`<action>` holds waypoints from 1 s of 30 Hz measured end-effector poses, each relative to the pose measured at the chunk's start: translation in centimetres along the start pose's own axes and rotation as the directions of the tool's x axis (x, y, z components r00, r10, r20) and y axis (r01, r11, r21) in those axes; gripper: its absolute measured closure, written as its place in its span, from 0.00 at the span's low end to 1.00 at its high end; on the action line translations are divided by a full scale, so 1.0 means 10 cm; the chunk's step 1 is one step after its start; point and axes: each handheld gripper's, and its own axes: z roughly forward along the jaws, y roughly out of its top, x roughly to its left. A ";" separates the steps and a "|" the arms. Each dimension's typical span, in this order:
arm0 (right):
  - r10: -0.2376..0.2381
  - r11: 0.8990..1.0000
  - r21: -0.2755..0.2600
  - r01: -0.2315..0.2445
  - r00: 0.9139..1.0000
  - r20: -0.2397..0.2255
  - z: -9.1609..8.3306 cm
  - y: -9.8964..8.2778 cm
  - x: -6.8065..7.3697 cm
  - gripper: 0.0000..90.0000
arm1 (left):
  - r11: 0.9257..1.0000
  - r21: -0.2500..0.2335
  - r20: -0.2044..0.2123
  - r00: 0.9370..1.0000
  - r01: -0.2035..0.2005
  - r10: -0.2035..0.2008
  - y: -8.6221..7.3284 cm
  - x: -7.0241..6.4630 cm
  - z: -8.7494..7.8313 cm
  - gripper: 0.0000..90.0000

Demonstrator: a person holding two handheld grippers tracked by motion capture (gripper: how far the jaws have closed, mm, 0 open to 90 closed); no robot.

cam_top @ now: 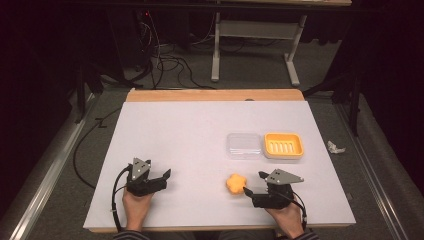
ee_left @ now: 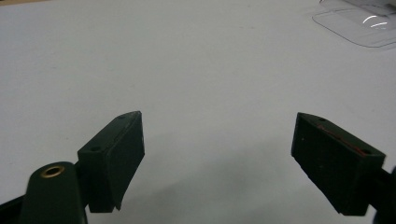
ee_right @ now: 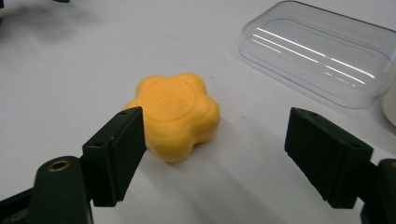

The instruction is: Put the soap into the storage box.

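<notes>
**The soap lies just ahead of your right claw, a little to its left**

Start at the near edge of the table, where both your hands rest. Your right gripper is near the right part of that edge, and its jaws stand well apart with nothing between the pads. No earlier picture helps here, so judge only by this: the claw is open and empty.

The orange flower-shaped soap sits on the table just in front of this claw. In the right gripper view it lies toward the left jaw, very close to that jaw's tip, while the right jaw has free table in front of it. So the claw is not centred on the soap. I think you must shift it slightly to the left-jaw side before you close. The soap is almost round, with no real long axis, so the angle of the grip matters little.

Your left gripper is near the left part of the same edge, also open and empty, and well apart from the soap. The right hand is clearly the nearer one.

Farther toward the middle of the table lies the clear lid, and just beside it, on the right-edge side, the orange soap dish.
</notes>
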 end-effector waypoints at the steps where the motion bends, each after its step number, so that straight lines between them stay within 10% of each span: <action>1: -0.010 1.000 0.007 0.010 1.000 -0.009 0.03 0.02 0.02 0.22 | 1.000 -0.001 -0.001 1.000 -0.001 0.001 0.00 0.00 0.00 0.20; 30: -0.124 0.979 0.155 0.129 0.991 -0.041 0.51 0.14 0.21 0.26 | 1.000 -0.004 0.004 1.000 -0.007 0.007 0.00 0.00 0.00 0.19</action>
